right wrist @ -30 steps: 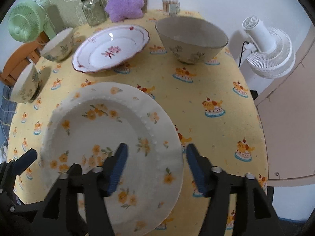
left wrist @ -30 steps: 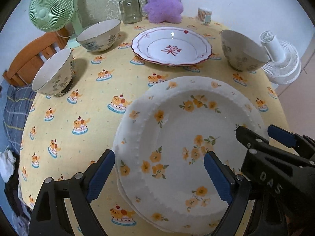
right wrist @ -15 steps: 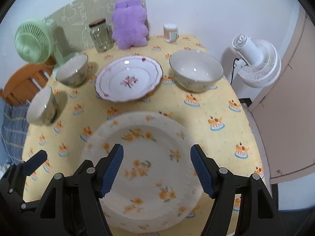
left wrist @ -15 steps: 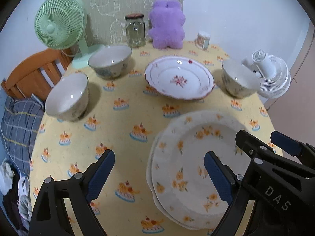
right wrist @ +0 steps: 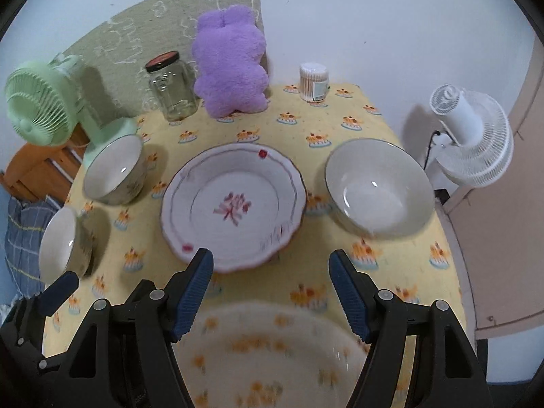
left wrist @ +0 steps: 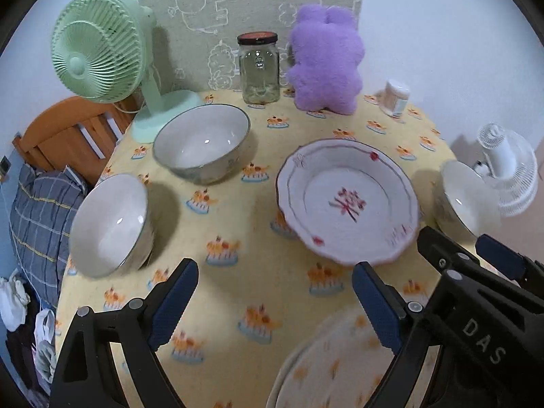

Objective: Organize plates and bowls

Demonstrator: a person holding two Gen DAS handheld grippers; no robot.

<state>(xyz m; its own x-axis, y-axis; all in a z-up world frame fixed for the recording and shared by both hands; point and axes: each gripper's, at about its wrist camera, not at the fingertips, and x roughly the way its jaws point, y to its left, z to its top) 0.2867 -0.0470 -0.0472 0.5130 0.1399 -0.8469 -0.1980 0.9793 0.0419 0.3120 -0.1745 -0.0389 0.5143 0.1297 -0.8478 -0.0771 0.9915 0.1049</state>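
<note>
Orange-flower plates [left wrist: 340,357] [right wrist: 272,350] lie stacked on the yellow tablecloth, at the bottom of both views under the fingers. A red-flower plate [left wrist: 346,200] [right wrist: 234,204] sits mid-table. Two white bowls [left wrist: 200,142] [left wrist: 108,224] stand at the left and a third [left wrist: 465,200] [right wrist: 377,187] at the right. My left gripper [left wrist: 275,272] hangs open above the cloth, with nothing between its fingers. My right gripper [right wrist: 271,256] is open and empty too, just short of the red-flower plate's near rim. The two grippers are side by side.
Along the back wall stand a green fan [left wrist: 98,51], a glass jar [left wrist: 258,68], a purple plush toy [left wrist: 323,61] and a cotton-swab tub [right wrist: 312,81]. A white fan [right wrist: 472,136] stands off the right edge, and a wooden chair [left wrist: 68,136] at the left.
Both grippers have lifted and drawn away from the orange-flower plates, which have slid from the middle to the bottom of both views. The red-flower plate now lies just ahead of the fingers.
</note>
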